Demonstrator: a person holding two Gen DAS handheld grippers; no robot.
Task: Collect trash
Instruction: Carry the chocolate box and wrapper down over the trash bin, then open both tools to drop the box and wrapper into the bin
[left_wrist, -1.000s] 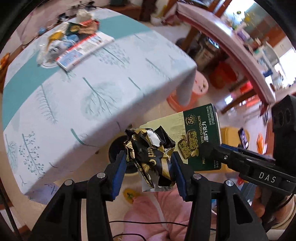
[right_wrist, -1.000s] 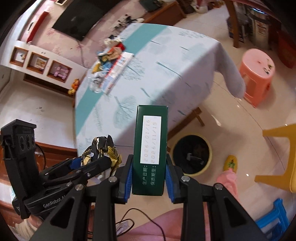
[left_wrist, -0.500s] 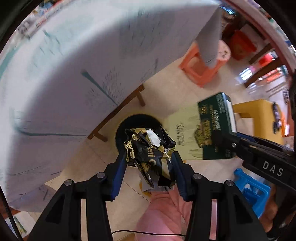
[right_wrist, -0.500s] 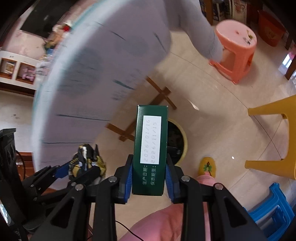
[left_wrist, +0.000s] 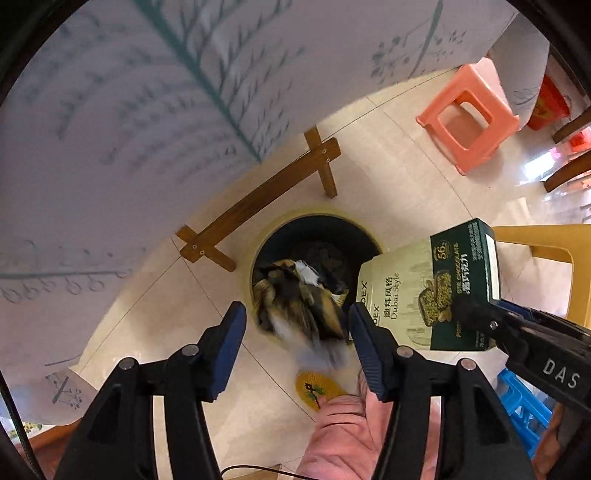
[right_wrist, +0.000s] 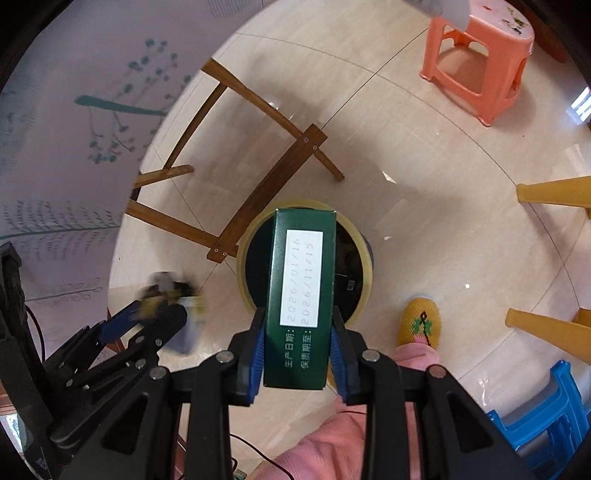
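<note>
the left tool (left_wrist: 295, 332) stands wide open with nothing held; the crumpled foil wrapper (left_wrist: 299, 299), black and gold and blurred, sits low centre in the frame between the jaws, apparently dropping toward the round bin (left_wrist: 258, 254) on the floor just below. the right tool (right_wrist: 295, 343) is clamped on the narrow sides of the green chocolate box (right_wrist: 301, 280), which hangs at frame centre over the bin's mouth.

risks, as i judge them: the wrapper is light, springy foil and seems near the bin's lower-left rim, so it could catch the edge and land on the glossy tile. the box is stiff, smooth card and long; released tilted, it may bridge the rim or lodge on the trash already inside. the wooden worktop brace (left_wrist: 258, 199) stands just beside the bin.
</note>
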